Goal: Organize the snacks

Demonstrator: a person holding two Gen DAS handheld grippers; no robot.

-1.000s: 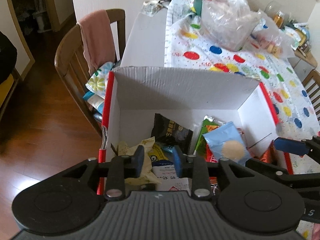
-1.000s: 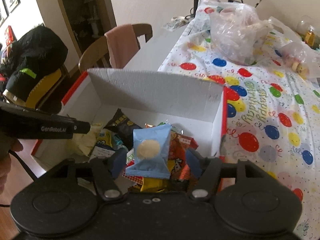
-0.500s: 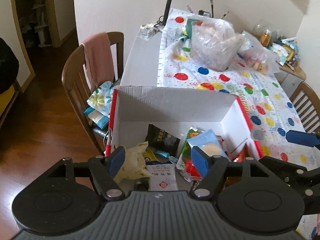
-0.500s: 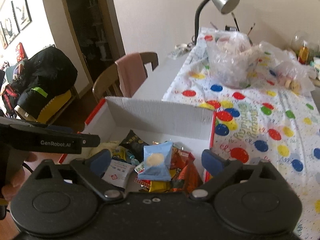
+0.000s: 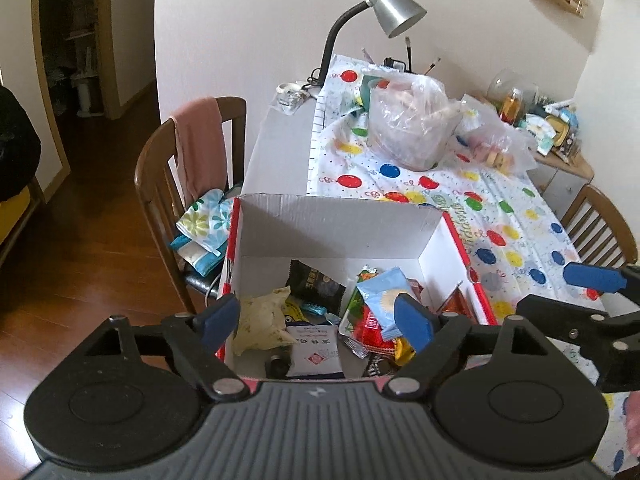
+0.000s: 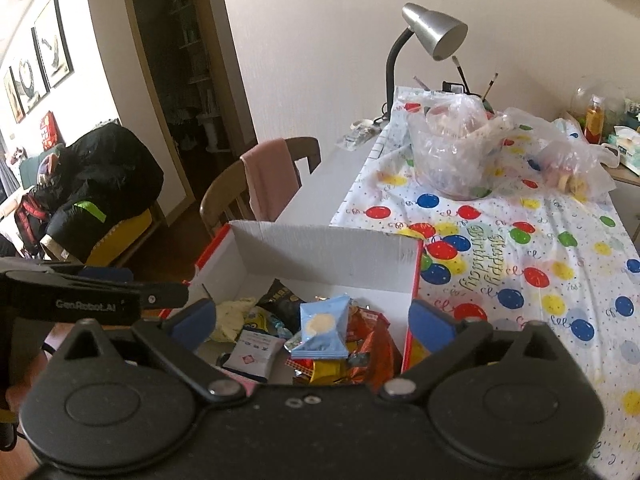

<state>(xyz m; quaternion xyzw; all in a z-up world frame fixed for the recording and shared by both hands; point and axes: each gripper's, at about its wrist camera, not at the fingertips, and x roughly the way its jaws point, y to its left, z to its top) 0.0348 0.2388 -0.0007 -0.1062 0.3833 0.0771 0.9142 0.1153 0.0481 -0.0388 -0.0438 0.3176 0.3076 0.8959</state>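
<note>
A white cardboard box [image 5: 336, 232] with red outer sides stands at the table's near end, holding several snack packets. A light blue packet [image 5: 384, 296] lies on top of red and orange ones. To the left are a pale yellow packet [image 5: 260, 320], a white sachet [image 5: 314, 346] and a black packet [image 5: 312, 282]. My left gripper [image 5: 316, 318] hangs above the box's near edge, its jaws opening with nothing held between them. My right gripper [image 6: 313, 321] hovers beside it over the same box [image 6: 320, 248] and blue packet [image 6: 322, 332], jaws opening wide and holding nothing.
A balloon-print tablecloth [image 5: 512, 232] covers the table beyond the box. A clear plastic bag [image 5: 408, 120] and a silver desk lamp [image 5: 392, 12] stand at the far end. A wooden chair with a pink cloth [image 5: 192, 152] is on the left, another chair [image 5: 600, 224] on the right.
Both grippers have opened wide and lifted up and back from the box. The blue packet and the white sachet now lie loose among the other snacks.
</note>
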